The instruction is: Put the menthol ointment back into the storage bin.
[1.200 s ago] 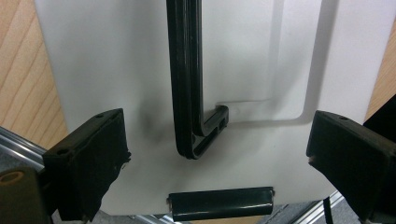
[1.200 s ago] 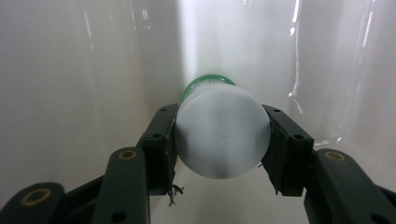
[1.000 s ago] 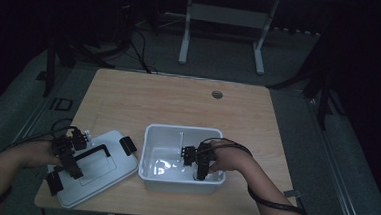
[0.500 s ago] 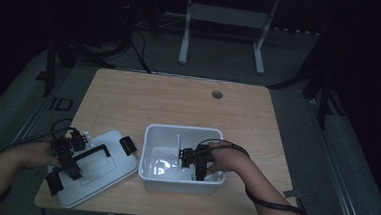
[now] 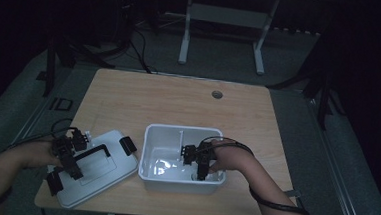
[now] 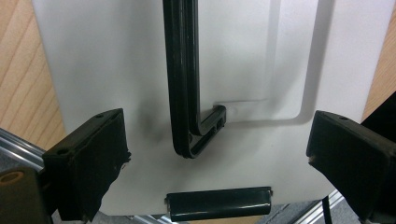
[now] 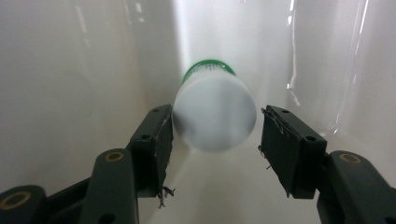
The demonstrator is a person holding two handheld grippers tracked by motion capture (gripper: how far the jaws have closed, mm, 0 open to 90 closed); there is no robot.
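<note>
A white plastic bin stands at the table's front middle. My right gripper reaches down into its right half. In the right gripper view a white bottle with a green cap lies between the jaws, bottom end toward the camera. My right gripper has just been opening: its left pad is at the bottle's side and a thin gap shows at the right pad. The bin's white lid lies flat to the left. My left gripper hovers open over it, jaws wide on either side of the lid's black handle.
A black latch sits on the lid's near edge and another latch on its far right corner. The lid lies near the table's front left corner. A round grommet hole is at the back.
</note>
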